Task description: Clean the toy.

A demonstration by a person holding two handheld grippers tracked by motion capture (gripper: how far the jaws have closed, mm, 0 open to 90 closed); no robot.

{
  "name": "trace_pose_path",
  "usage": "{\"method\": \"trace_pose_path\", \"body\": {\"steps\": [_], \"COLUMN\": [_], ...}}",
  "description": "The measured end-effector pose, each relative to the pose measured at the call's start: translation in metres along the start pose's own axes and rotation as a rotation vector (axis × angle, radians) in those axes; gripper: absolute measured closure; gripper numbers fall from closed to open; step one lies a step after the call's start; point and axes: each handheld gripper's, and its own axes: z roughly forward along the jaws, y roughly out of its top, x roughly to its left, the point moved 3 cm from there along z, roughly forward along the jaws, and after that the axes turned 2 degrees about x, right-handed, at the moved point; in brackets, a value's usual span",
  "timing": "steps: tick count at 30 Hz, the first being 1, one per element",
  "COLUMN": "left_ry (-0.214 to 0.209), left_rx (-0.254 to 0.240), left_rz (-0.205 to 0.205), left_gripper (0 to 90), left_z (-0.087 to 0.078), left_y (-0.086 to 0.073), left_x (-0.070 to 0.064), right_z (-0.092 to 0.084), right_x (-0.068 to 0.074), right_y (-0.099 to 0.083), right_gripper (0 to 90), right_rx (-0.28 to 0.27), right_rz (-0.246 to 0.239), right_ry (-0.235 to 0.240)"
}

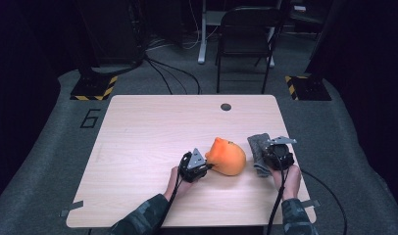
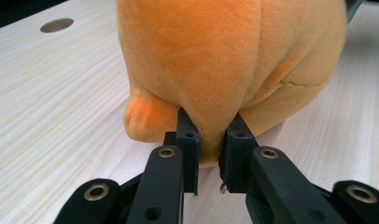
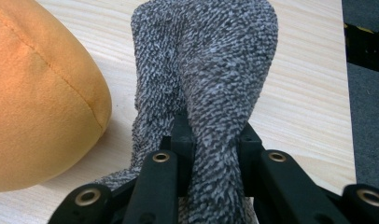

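Both grips done: left tongs [image 2: 209,154] pinching orange plush toy [image 1: 227,156]; right tongs [image 3: 215,154] clamping grey cloth [image 1: 260,149] just beside toy. Left to do, likely: wiping or covering.

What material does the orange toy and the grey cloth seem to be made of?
Orange toy: apparently soft plush, with a short matte nap and stitched seams; it dents where pinched. Grey cloth: probably terry or microfibre, with a looped, speckled pile, bunching limply.

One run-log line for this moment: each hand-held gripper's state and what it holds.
left hand-held gripper: shut on orange plush toy | right hand-held gripper: shut on grey cloth | both on table
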Motion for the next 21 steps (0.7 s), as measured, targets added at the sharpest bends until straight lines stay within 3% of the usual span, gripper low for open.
{"method": "trace_pose_path", "body": {"steps": [7,8,9,14,20,21], "left_ry": [-0.035,-0.051,-0.051,-0.086,-0.108,-0.108], "left_rx": [-0.043,-0.058,-0.058,-0.100,-0.061,-0.061], "left_rz": [-0.071,-0.110,-0.110,-0.278,-0.366,-0.366], "left_gripper": [80.6,80.5,80.6,80.3,80.2,80.2], "left_z": [-0.011,-0.017,-0.017,-0.035,-0.040,-0.040], "left_y": [0.010,0.015,0.015,0.025,0.028,0.028], "left_x": [0.002,0.003,0.003,0.008,0.003,0.003], "right_z": [0.000,-0.001,-0.001,-0.005,-0.013,-0.014], "right_x": [-0.001,-0.003,-0.003,-0.007,-0.003,-0.002], "right_y": [0.000,0.001,0.001,0.003,0.011,0.012], "right_gripper": [75.8,75.9,75.9,76.0,75.9,75.9], "right_rx": [-0.003,-0.014,-0.014,-0.025,-0.052,-0.053], "right_rz": [-0.002,-0.008,-0.008,-0.001,-0.020,-0.022], "right_ry": [-0.014,-0.014,-0.014,-0.013,0.007,0.011]}}
